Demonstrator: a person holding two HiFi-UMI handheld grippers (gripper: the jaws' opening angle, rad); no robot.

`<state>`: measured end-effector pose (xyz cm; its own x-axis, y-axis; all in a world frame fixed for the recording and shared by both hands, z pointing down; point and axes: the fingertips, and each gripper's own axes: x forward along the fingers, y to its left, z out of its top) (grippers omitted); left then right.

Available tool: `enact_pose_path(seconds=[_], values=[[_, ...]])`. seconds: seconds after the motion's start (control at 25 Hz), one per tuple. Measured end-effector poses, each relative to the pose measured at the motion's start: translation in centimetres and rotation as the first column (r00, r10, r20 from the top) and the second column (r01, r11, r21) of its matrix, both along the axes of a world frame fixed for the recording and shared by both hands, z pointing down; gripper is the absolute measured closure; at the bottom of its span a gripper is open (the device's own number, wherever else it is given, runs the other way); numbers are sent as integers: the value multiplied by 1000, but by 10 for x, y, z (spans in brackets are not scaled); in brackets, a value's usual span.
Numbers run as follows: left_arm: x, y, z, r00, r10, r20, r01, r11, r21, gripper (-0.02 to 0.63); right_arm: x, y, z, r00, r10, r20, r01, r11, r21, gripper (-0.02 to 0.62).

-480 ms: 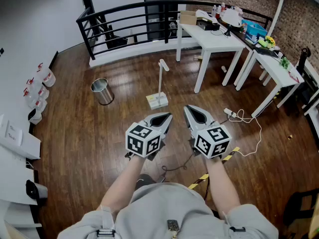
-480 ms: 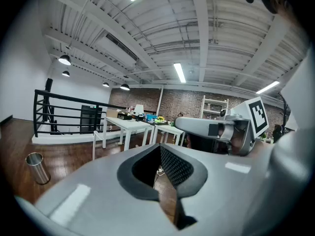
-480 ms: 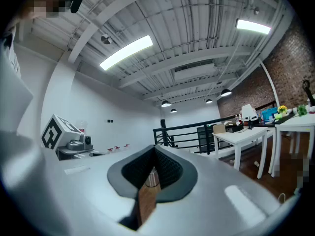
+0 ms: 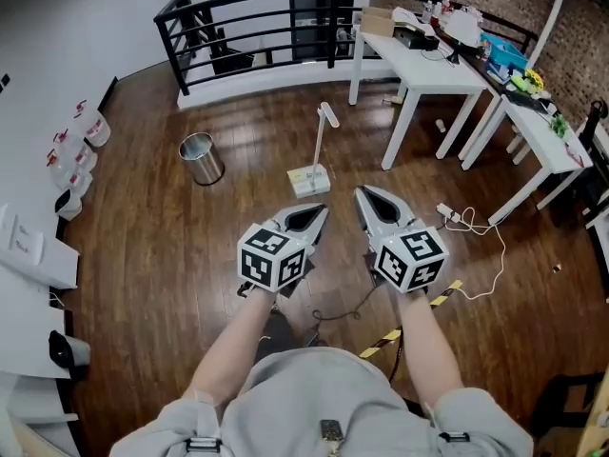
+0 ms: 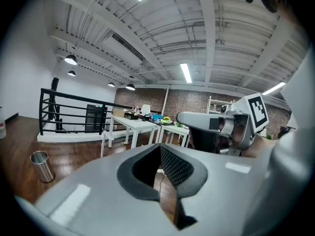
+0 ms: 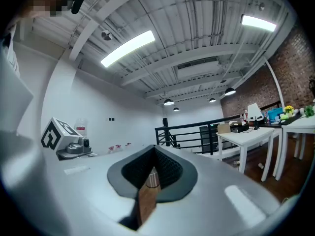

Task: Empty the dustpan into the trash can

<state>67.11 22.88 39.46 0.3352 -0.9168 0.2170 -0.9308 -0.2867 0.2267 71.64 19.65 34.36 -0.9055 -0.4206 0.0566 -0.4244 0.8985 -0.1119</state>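
Head view shows the dustpan (image 4: 311, 181), handle (image 4: 322, 141) upright, standing ahead of the clenched, empty left gripper (image 4: 320, 217) and right gripper (image 4: 363, 196), slightly nearer the left one.

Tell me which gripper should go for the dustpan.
Left, probably. The left gripper points at the dustpan and its tip is nearer than the right gripper. Both are shut and empty; the trash can stands leftward.

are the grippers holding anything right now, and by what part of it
Nothing is held. The left gripper and right gripper are both shut and empty; the dustpan stands apart, ahead of them.
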Motion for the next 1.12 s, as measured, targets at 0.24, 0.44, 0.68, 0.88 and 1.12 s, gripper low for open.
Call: enact_pose_path(seconds=[0.24, 0.44, 0.68, 0.88, 1.12], values=[[-56, -40, 11, 999, 13, -30, -13, 1000, -7, 601, -56, -41, 16, 999, 24, -35, -24, 999, -22, 595], [-123, -82, 15, 998, 46, -41, -46, 999, -13, 601, -119, -84, 25, 997, 65, -51, -68, 997, -41, 595], [-202, -132, 13, 991, 111, -73, -113, 993, -35, 601, -188, -137, 30, 984, 159, -82, -165, 983, -75, 595], [-246, -164, 17, 982, 162, -91, -167, 985, -51, 601, -226, -173, 34, 968, 234, -94, -243, 966, -95, 595], [-295, -202, 34, 981, 172, -91, -179, 981, -75, 601, -260, -206, 51, 956, 268, -120, -282, 953, -113, 595]])
